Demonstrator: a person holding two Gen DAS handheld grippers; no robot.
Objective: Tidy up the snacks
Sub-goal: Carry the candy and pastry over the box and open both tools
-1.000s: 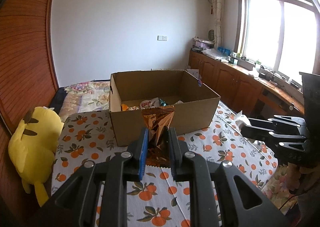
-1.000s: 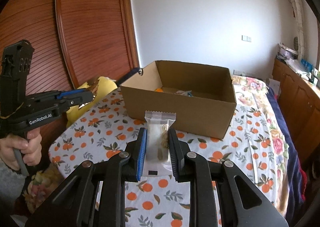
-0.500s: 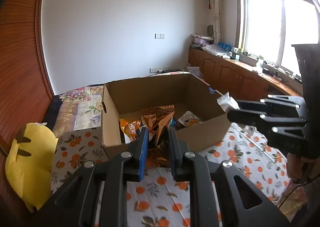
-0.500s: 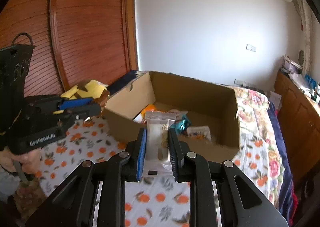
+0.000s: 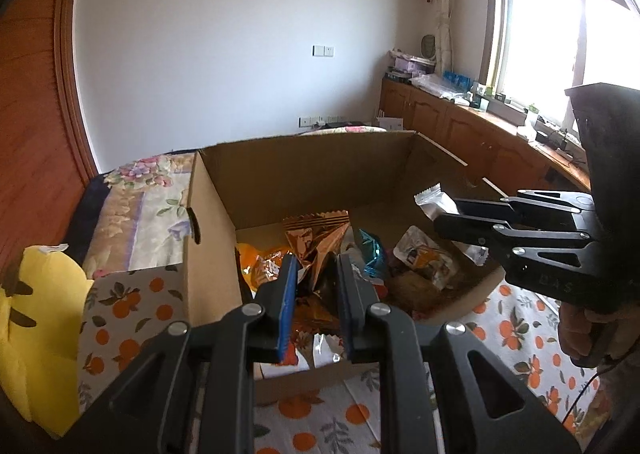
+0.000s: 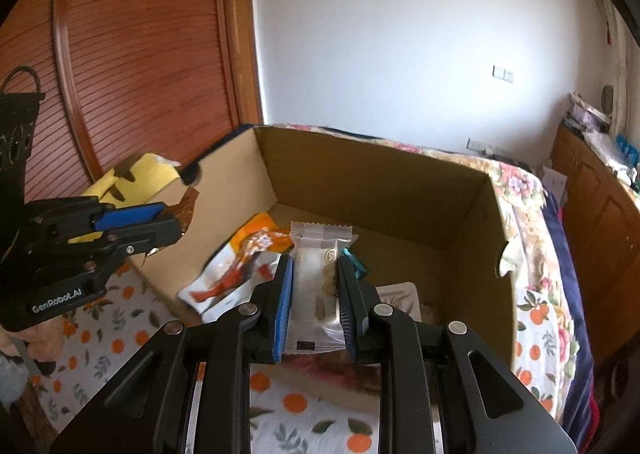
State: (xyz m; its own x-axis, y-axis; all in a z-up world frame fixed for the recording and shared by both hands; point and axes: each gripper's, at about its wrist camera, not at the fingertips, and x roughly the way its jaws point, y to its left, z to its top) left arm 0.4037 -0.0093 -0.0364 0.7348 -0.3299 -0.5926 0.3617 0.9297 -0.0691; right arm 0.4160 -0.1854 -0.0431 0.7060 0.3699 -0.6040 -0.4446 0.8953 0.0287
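Observation:
My left gripper (image 5: 314, 272) is shut on a crinkled bronze snack packet (image 5: 316, 238), held over the near edge of an open cardboard box (image 5: 304, 174). My right gripper (image 6: 314, 274) is shut on a clear white biscuit packet (image 6: 318, 278), also above the box (image 6: 380, 182). Loose snacks lie on the box floor: an orange packet (image 5: 264, 260), a teal wrapper (image 5: 370, 250) and a white pouch (image 5: 424, 256). In the left wrist view the right gripper (image 5: 448, 214) comes in from the right with its silver-ended packet (image 5: 434, 200). The left gripper (image 6: 172, 220) shows at the left of the right wrist view.
The box stands on a cloth with an orange-fruit print (image 5: 128, 306). A yellow plush toy (image 5: 28, 330) lies to the left, against a wooden slatted wardrobe (image 6: 132, 74). A floral bedspread (image 6: 520, 190) lies behind the box; wooden cabinets (image 5: 460, 126) run under the window.
Both grippers have moved forward with their packets, from in front of the box over the cloth to above its open top. The box interior now fills both views.

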